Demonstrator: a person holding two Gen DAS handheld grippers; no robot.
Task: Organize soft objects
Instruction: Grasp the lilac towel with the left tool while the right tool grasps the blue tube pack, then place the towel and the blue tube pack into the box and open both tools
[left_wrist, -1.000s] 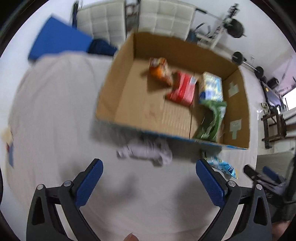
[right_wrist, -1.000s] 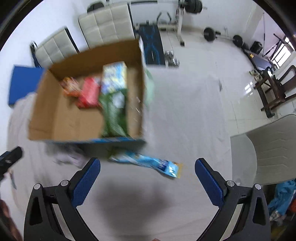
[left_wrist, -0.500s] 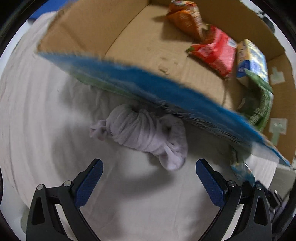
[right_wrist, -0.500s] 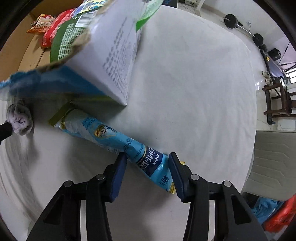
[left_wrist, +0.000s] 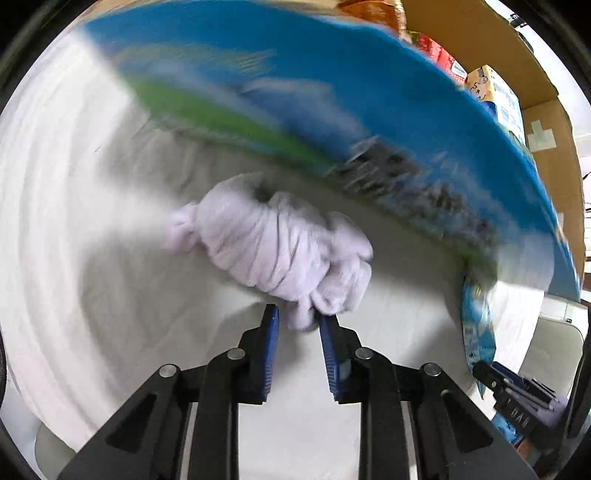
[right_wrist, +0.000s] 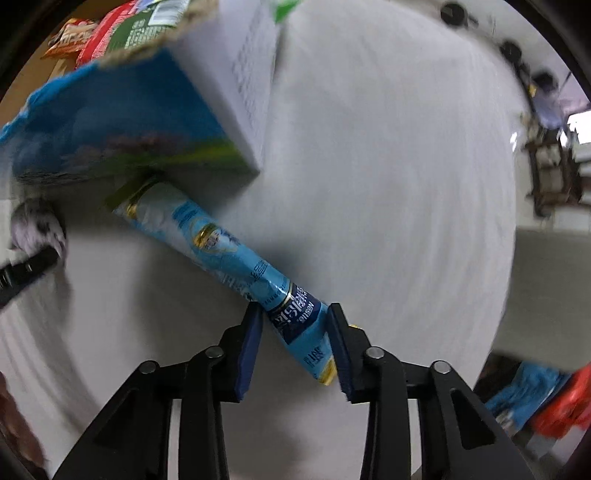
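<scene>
Change: both grippers are now sitting low over the white cloth (right_wrist: 388, 184), where a second ago they were hanging high above the cardboard box (left_wrist: 369, 110) with fingers spread wide.
Left gripper (left_wrist: 297, 317): its blue pads are pinching a fold at the near end of the rolled white cloth bundle (left_wrist: 273, 247), squeezed about as tight as they go.
Bundle: it is lying on the cloth just beside the box's blue outer wall.
Right gripper (right_wrist: 293, 321): its jaws are closing on the blue snack packet (right_wrist: 229, 254), with the packet's near end between the pads and touching them.
Packet: it is stretching diagonally from the box's corner toward the gripper.
Meaning: both soft items appear to be getting secured, so lifting them into the box, beside the snack bags (left_wrist: 443, 62) inside, is probably coming next.
</scene>
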